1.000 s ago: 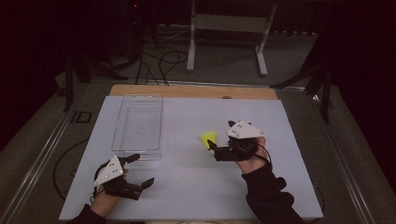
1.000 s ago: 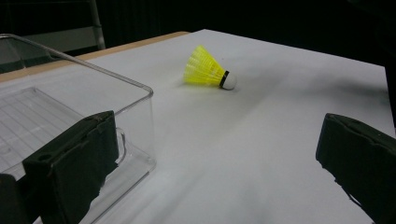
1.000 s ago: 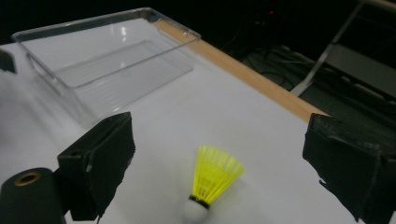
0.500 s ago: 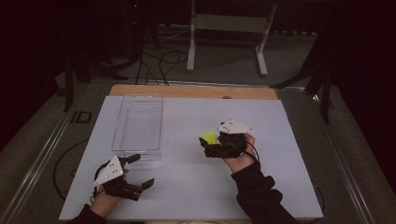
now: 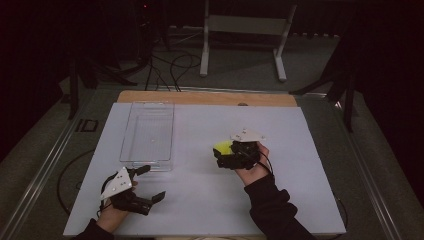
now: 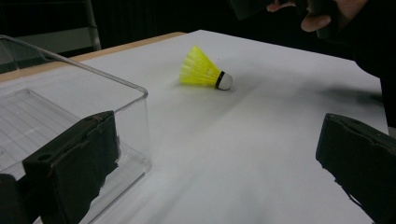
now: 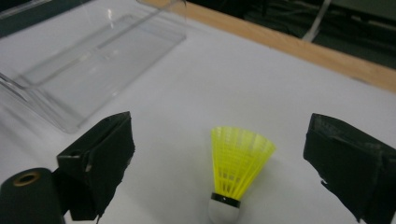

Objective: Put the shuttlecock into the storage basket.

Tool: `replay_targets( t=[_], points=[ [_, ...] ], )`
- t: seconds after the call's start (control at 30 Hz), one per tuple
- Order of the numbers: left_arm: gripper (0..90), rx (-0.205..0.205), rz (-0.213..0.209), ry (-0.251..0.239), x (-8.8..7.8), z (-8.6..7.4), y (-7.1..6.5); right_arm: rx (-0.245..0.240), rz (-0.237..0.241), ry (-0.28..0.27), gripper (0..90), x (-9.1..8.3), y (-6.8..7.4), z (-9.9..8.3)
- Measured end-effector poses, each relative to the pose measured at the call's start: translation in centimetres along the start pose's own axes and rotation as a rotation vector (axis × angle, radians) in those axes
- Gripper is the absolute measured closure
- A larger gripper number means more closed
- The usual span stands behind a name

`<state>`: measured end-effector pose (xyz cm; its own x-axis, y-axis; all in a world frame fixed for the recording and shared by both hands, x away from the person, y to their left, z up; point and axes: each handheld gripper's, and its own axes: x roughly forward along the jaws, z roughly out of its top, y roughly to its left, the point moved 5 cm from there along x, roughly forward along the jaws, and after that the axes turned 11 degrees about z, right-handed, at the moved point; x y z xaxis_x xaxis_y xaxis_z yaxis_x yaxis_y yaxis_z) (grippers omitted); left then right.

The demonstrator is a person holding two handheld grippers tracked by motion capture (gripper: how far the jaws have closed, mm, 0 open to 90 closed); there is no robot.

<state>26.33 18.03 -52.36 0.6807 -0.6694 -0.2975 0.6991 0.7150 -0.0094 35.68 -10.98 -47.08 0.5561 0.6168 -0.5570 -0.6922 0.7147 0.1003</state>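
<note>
- While the right gripper [image 5: 223, 156] has slid leftward across the surface [image 5: 300, 145] over the last second, its jaws stand released and now bracket the yellow shuttlecock [image 5: 223, 147].
- That shift puts the shuttlecock between the jaws, as the right gripper view shows [image 7: 239, 168]: cork end toward the camera, skirt pointing away, neither jaw touching it. I judge the grasp is about to begin, not yet made.
- Lying on its side on the white surface, right of the clear plastic tray [image 5: 131, 135] and well apart from it, the shuttlecock looks bound for that tray.
- The left gripper [image 5: 150, 184] has stayed at the near left, just near of the tray's near end, jaws released and holding nothing.
- From the high view the right gripper covers most of the shuttlecock, so contact is hard to judge there.
- Both gripper views cut the tray off at their edges.
</note>
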Motion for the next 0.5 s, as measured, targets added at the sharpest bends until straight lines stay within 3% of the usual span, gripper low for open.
replay_targets(
  t=[0.5],
  points=[
    [0.0, -0.002, -0.002, -0.001, 0.0, 0.0, 0.0, 0.094, -0.023, 0.094, 13.5, 1.8, -0.7, -2.0]
  ],
)
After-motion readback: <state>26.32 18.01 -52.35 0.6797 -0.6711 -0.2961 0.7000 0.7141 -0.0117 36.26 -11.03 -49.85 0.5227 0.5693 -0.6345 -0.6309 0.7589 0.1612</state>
